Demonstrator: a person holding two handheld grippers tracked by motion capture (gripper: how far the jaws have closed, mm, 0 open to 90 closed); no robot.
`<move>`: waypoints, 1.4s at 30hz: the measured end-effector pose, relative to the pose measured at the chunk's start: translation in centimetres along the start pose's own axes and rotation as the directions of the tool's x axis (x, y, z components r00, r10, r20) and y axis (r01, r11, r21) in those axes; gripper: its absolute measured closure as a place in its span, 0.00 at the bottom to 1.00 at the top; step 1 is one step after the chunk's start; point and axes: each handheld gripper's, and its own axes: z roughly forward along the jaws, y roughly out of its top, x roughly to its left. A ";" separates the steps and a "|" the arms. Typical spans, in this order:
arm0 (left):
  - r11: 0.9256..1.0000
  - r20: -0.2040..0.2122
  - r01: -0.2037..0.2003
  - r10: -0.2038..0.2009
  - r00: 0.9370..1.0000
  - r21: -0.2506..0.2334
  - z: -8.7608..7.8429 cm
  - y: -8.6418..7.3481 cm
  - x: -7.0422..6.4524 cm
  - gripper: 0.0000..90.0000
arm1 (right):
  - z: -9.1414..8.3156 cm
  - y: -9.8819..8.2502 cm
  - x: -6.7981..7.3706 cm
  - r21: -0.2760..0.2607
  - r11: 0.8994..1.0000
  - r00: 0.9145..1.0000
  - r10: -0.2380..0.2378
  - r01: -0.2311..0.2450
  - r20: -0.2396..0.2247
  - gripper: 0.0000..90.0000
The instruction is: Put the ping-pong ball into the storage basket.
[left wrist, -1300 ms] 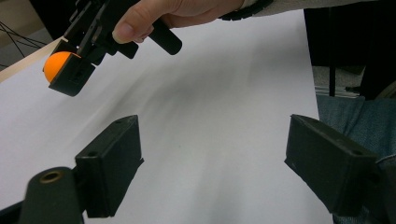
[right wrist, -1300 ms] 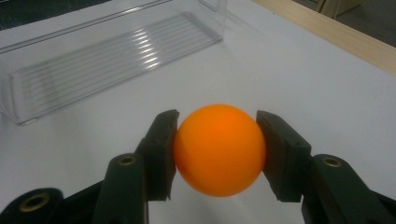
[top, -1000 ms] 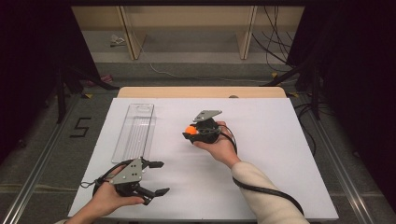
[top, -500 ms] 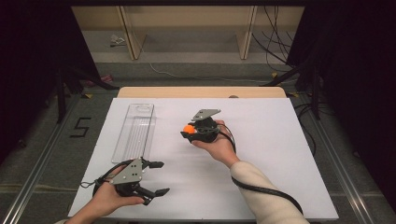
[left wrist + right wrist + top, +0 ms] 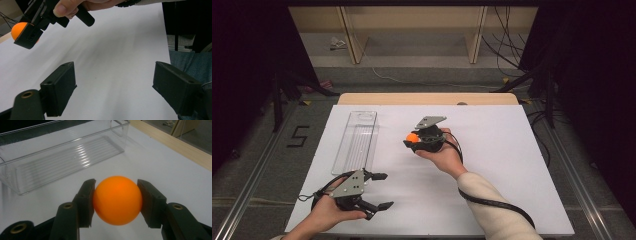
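Note:
An orange ball (image 5: 117, 199) is pinched between the two black pads of my right gripper (image 5: 116, 202), held a little above the white table. From above, that right gripper (image 5: 413, 140) sits mid-table with the orange ball (image 5: 412, 136) at its tip, pointing left toward a clear plastic tray (image 5: 358, 139). The tray (image 5: 62, 157) is long, ribbed on its floor and has nothing in it. My left gripper (image 5: 381, 190) rests near the front left edge, jaws wide apart with only bare table between them (image 5: 113, 85). In the left gripper view the ball (image 5: 18, 29) shows at upper left.
The white table top (image 5: 512, 165) has a wooden strip (image 5: 427, 98) along its far edge. Dark floor, cables and shelf legs lie beyond. A cable (image 5: 492, 202) trails from the right gripper along the forearm.

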 end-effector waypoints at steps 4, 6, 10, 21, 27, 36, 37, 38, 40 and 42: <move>1.000 0.001 0.000 0.000 1.000 0.001 0.0 0.0 0.0 0.20 | 0.1 0.2 0.1 -0.002 1.000 1.000 -0.002 0.002 -0.002 0.57; 1.000 0.001 0.000 0.000 1.000 0.001 0.0 0.0 0.0 0.20 | 0.1 0.3 0.2 -0.003 1.000 1.000 -0.004 0.004 -0.003 0.57; 1.000 0.002 -0.001 0.001 1.000 0.003 0.0 0.0 0.0 0.20 | 0.2 0.4 0.3 -0.004 1.000 1.000 -0.006 0.006 -0.006 0.57; 1.000 0.003 -0.002 0.002 1.000 0.003 0.0 0.0 0.0 0.20 | 0.5 0.7 0.5 -0.003 1.000 1.000 -0.012 0.012 -0.010 0.57; 1.000 0.004 -0.001 0.001 1.000 0.005 0.0 0.0 0.0 0.20 | 0.7 0.9 0.7 -0.005 1.000 1.000 -0.016 0.016 -0.016 0.57; 1.000 0.006 -0.002 0.002 1.000 0.003 0.0 0.0 0.0 0.20 | 1.1 1.4 1.2 -0.003 1.000 0.999 -0.026 0.026 -0.027 0.57; 1.000 0.005 0.000 0.000 1.000 0.003 0.0 0.0 0.0 0.20 | 1.2 1.4 1.2 -0.005 1.000 0.999 -0.026 0.026 -0.028 0.57; 1.000 0.005 0.000 0.000 1.000 0.003 0.0 0.0 0.0 0.20 | 1.2 1.5 1.2 -0.004 1.000 0.999 -0.025 0.025 -0.028 0.57; 1.000 0.005 0.000 0.000 1.000 0.003 0.0 0.0 0.0 0.20 | 1.2 1.5 1.2 -0.005 1.000 0.999 -0.026 0.026 -0.029 0.57; 1.000 0.005 0.000 0.000 1.000 0.004 0.0 0.0 0.0 0.20 | 1.3 1.5 1.3 -0.003 1.000 0.999 -0.029 0.029 -0.032 0.57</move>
